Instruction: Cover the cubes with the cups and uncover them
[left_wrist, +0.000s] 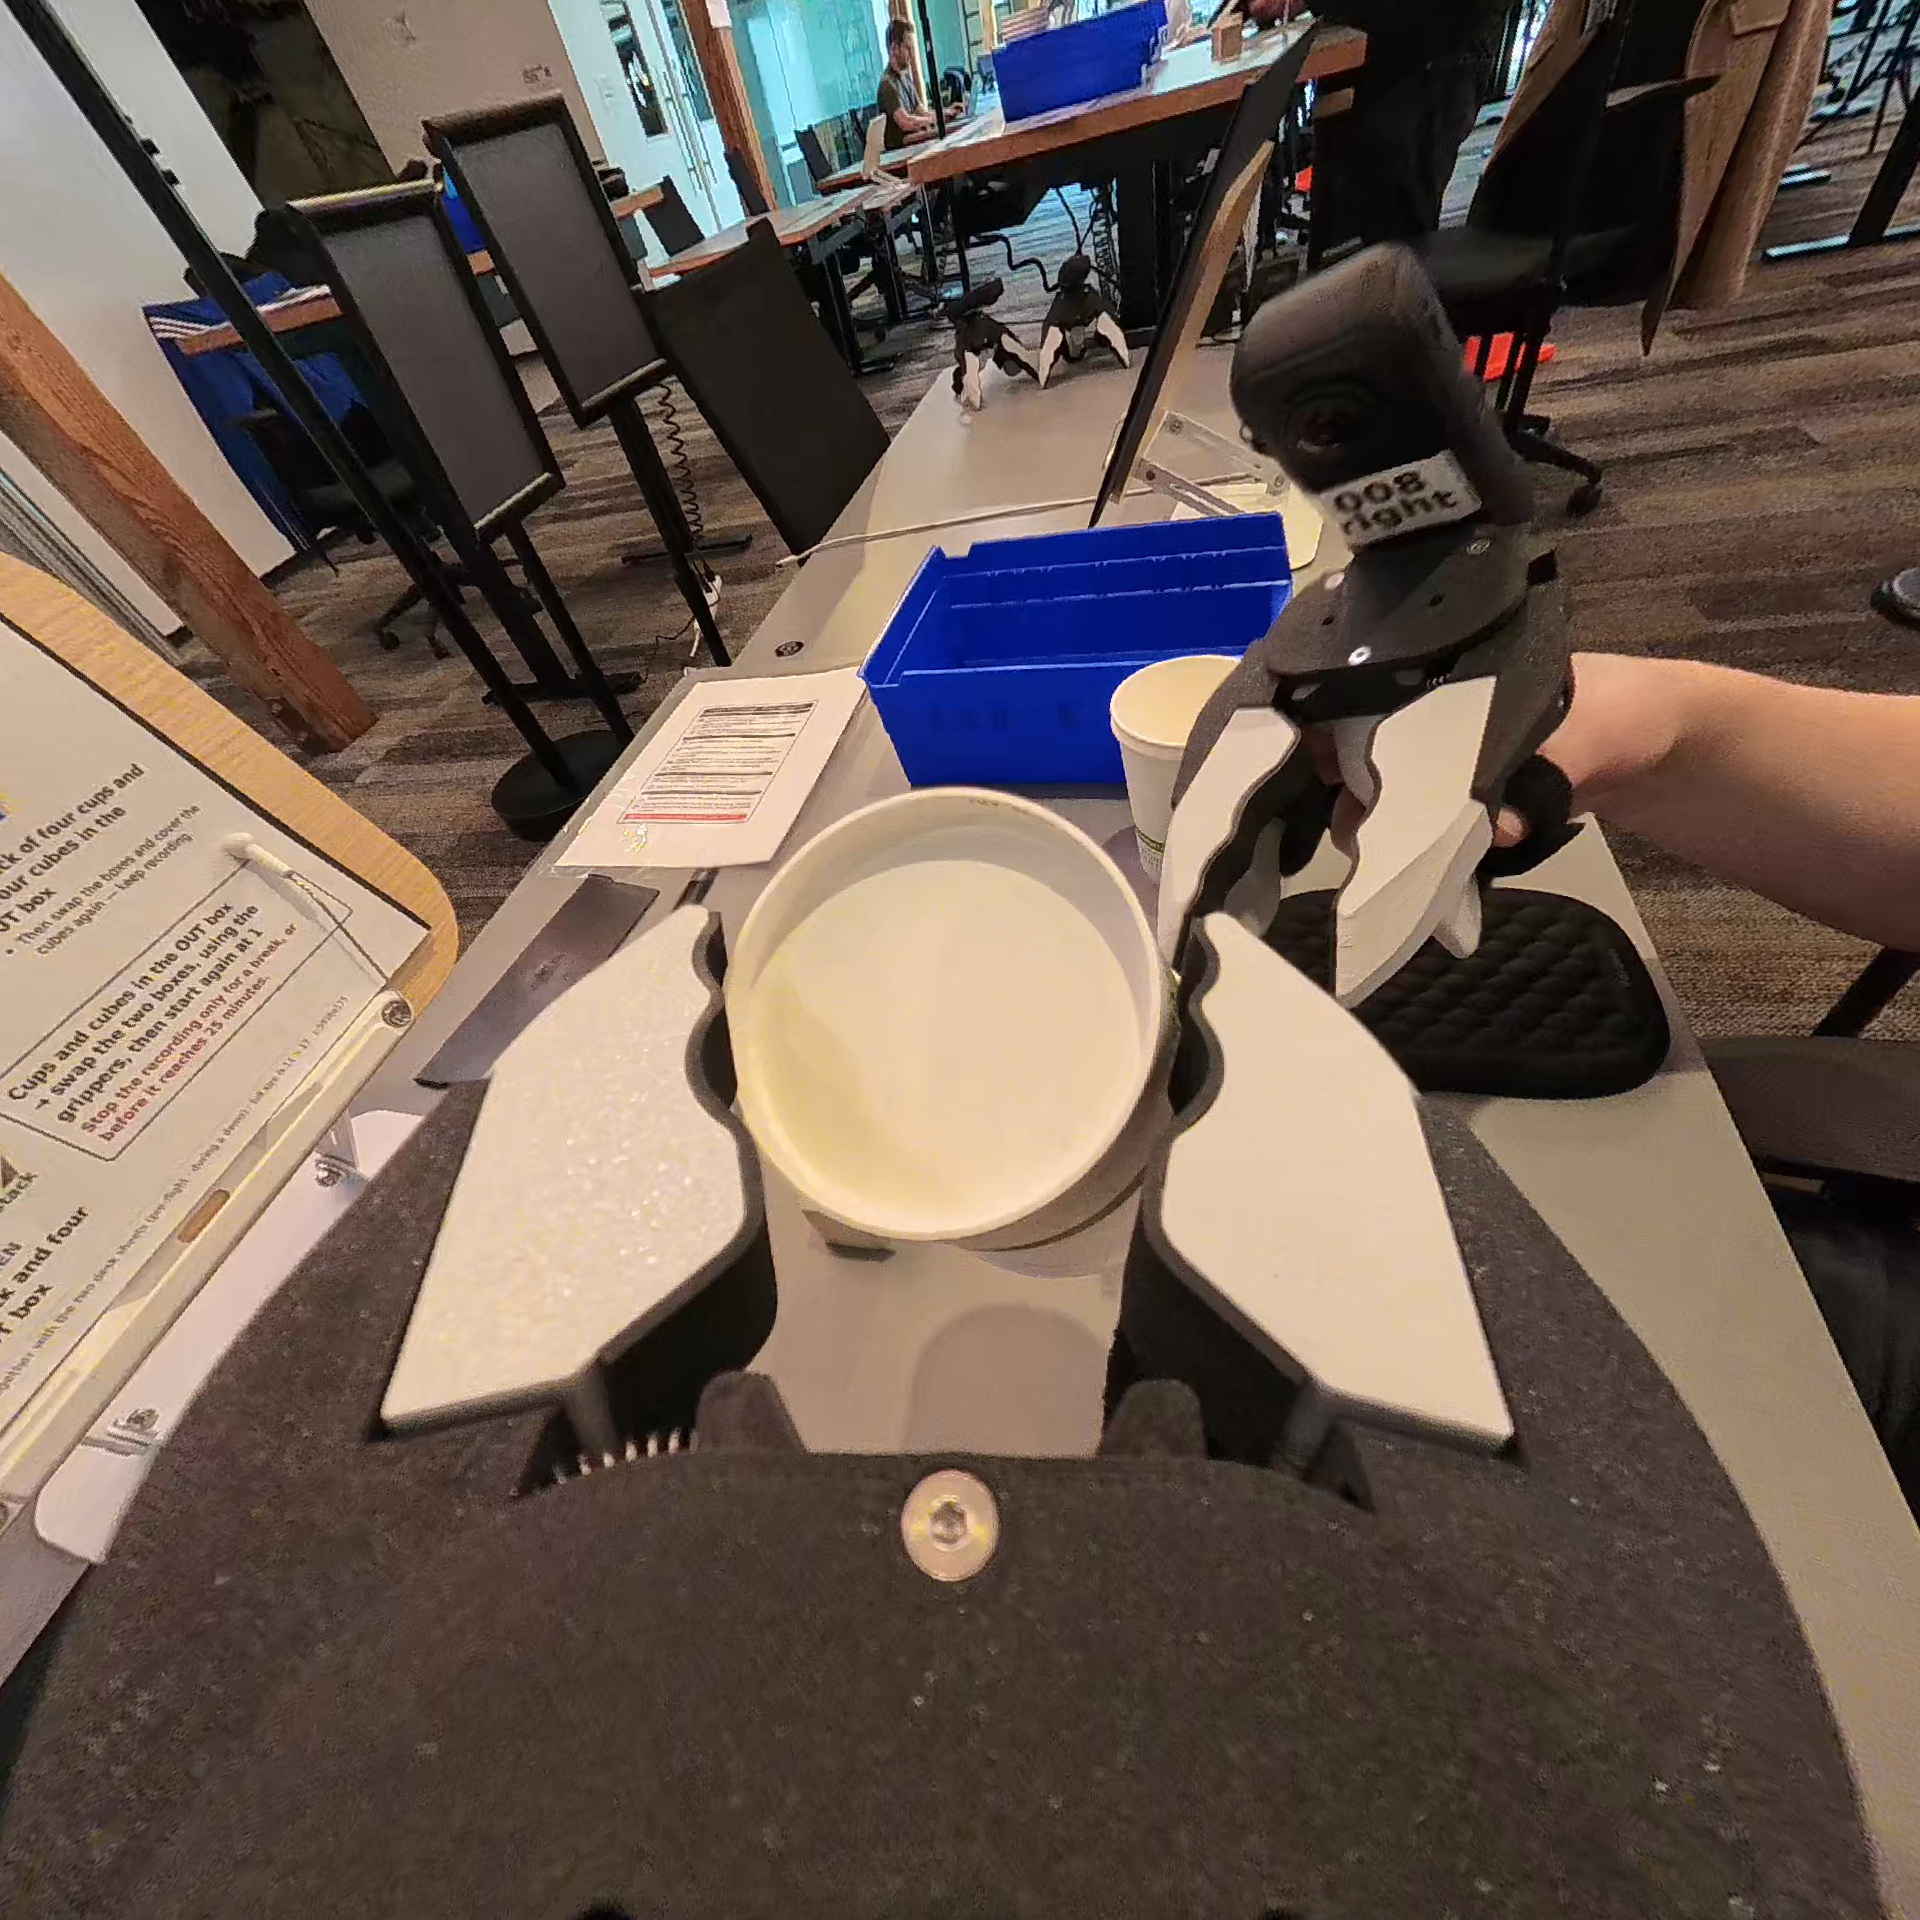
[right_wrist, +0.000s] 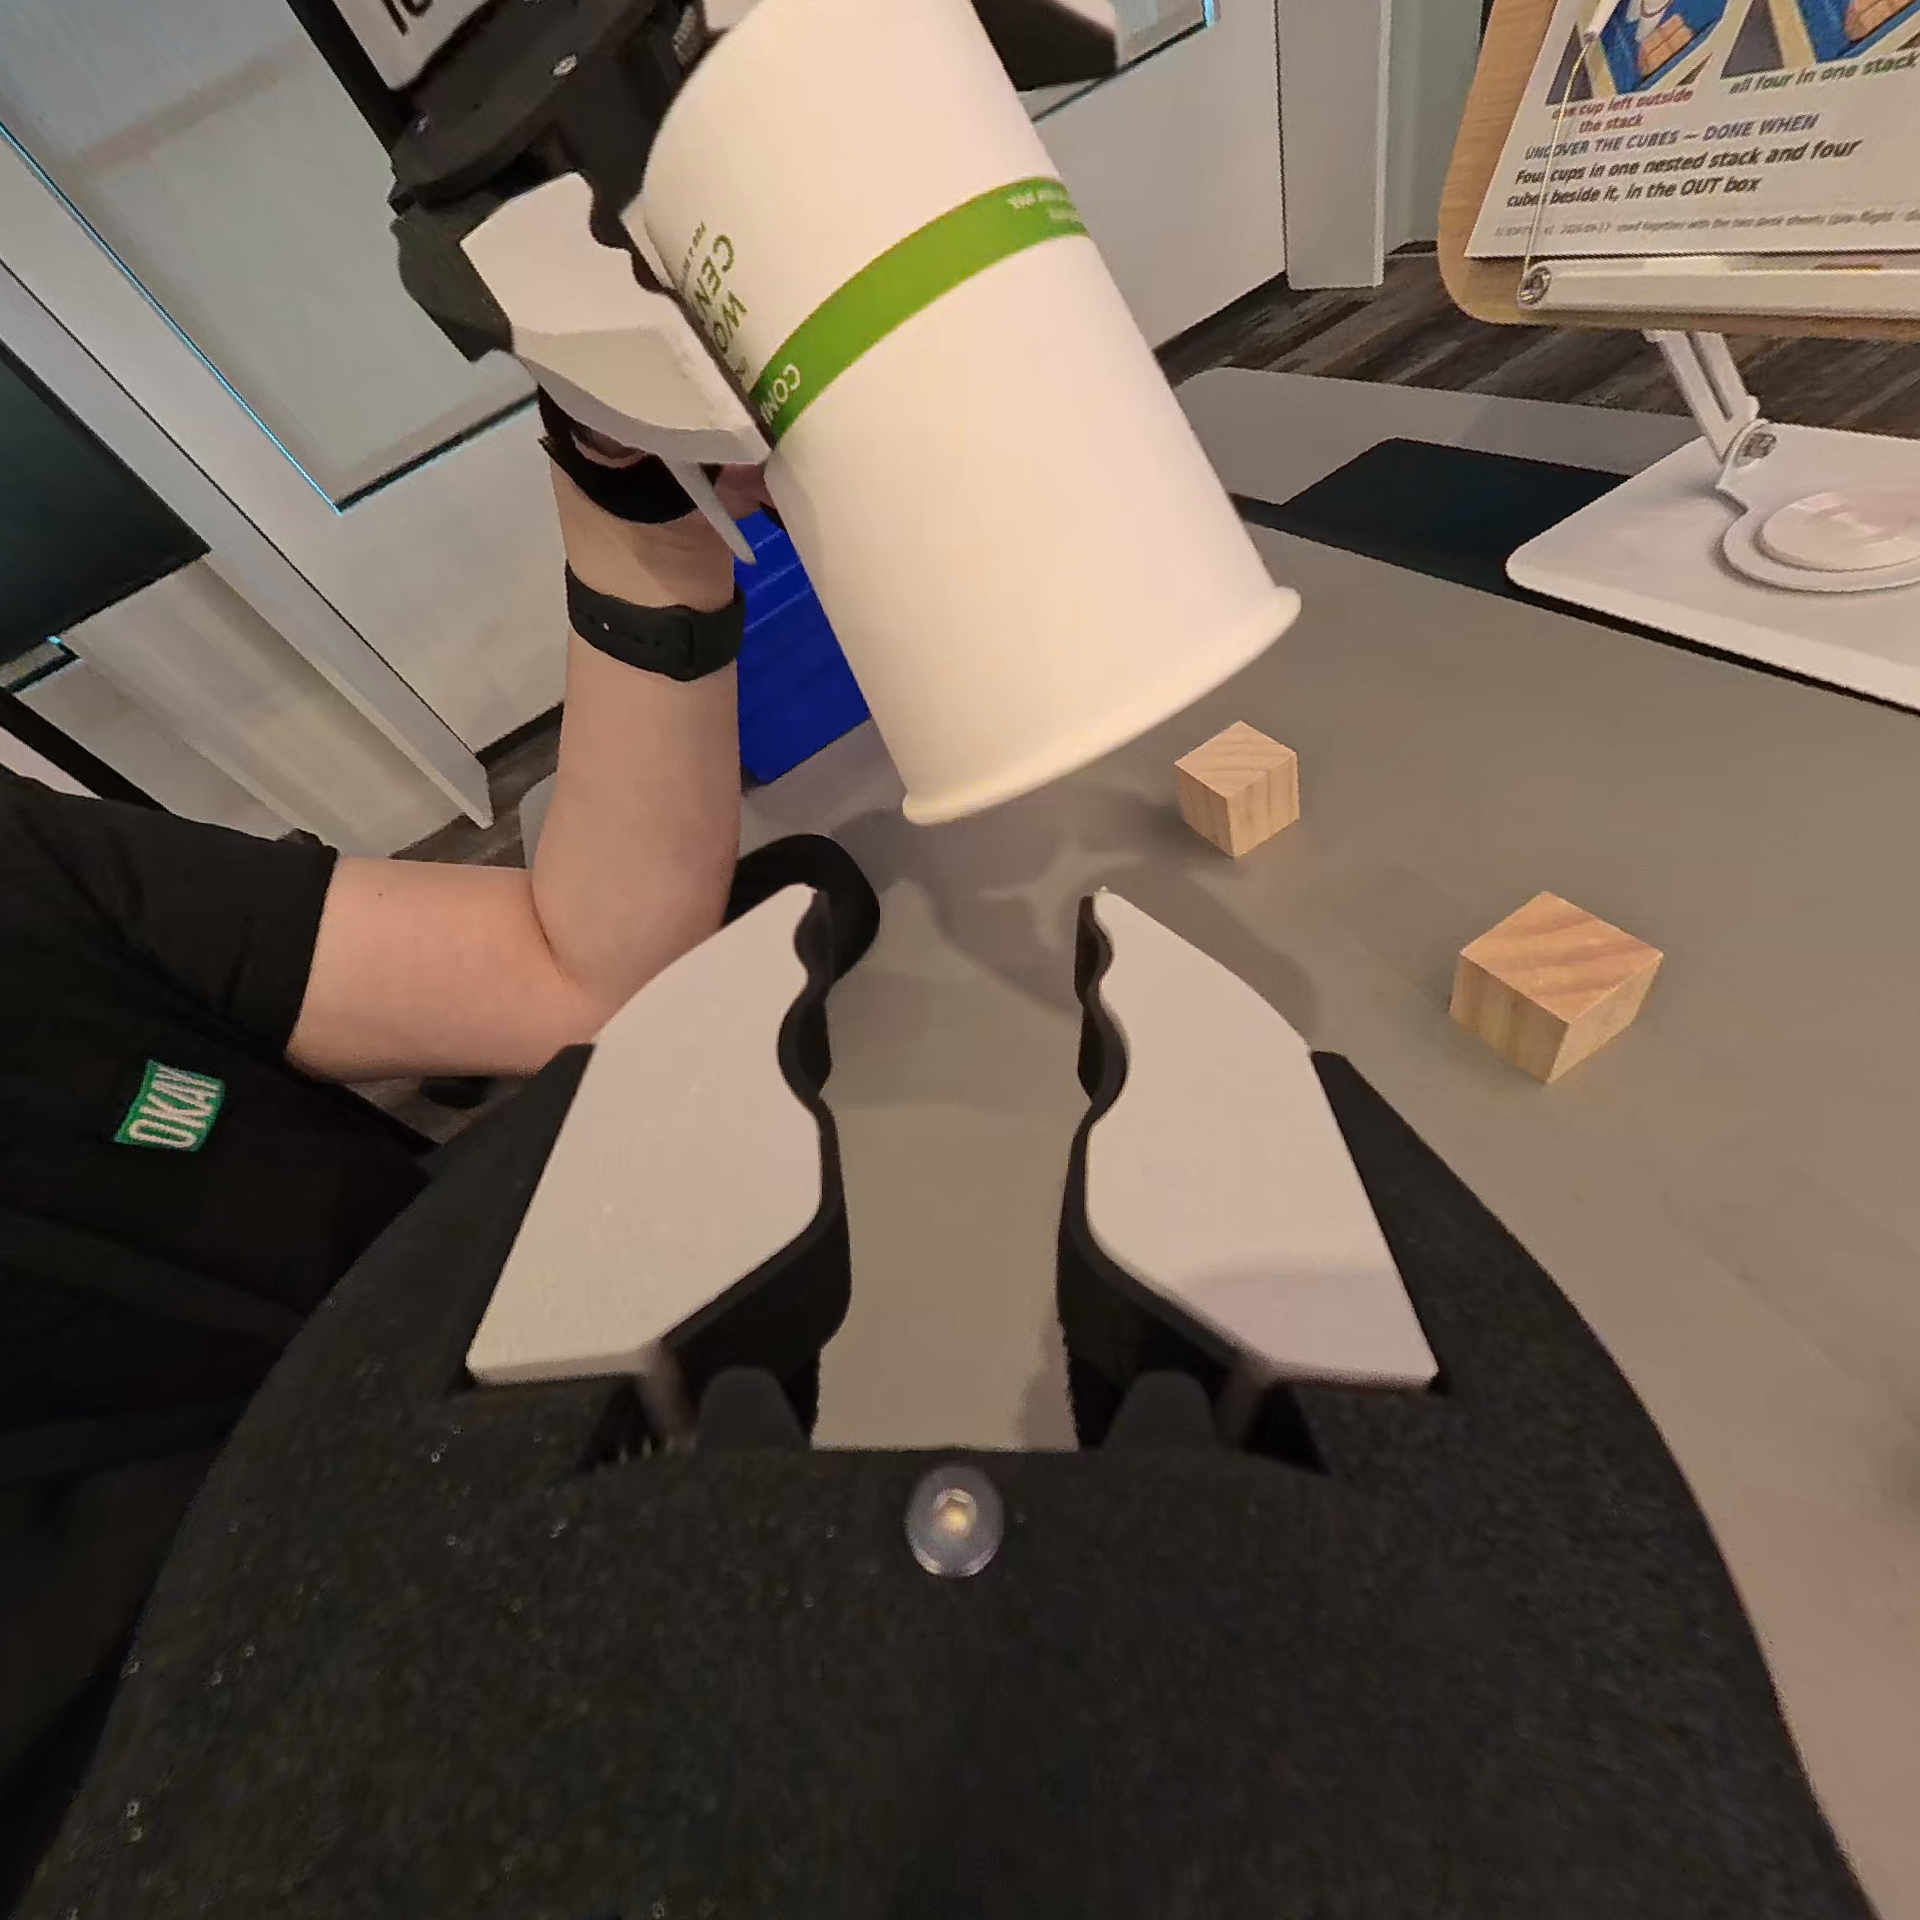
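Observation:
My left gripper (left_wrist: 951, 935) is shut on a white paper cup with a green band (left_wrist: 945, 1029), gripped near its base. In the right wrist view the cup (right_wrist: 966, 499) is tilted in the air, mouth down toward the grey table (right_wrist: 1558, 1299), just left of two bare wooden cubes, a far one (right_wrist: 1236, 787) and a near one (right_wrist: 1553, 985). My right gripper (right_wrist: 951, 899) is open and empty, low over the table; it also shows in the left wrist view (left_wrist: 1268, 935). A second white cup (left_wrist: 1153, 748) stands upright behind it.
A blue bin (left_wrist: 1070, 644) stands at the back of the table, a printed sheet (left_wrist: 727, 769) to its left. A black quilted pad (left_wrist: 1507, 997) lies under the right gripper. An instruction board on a stand (right_wrist: 1714, 156) is beyond the cubes.

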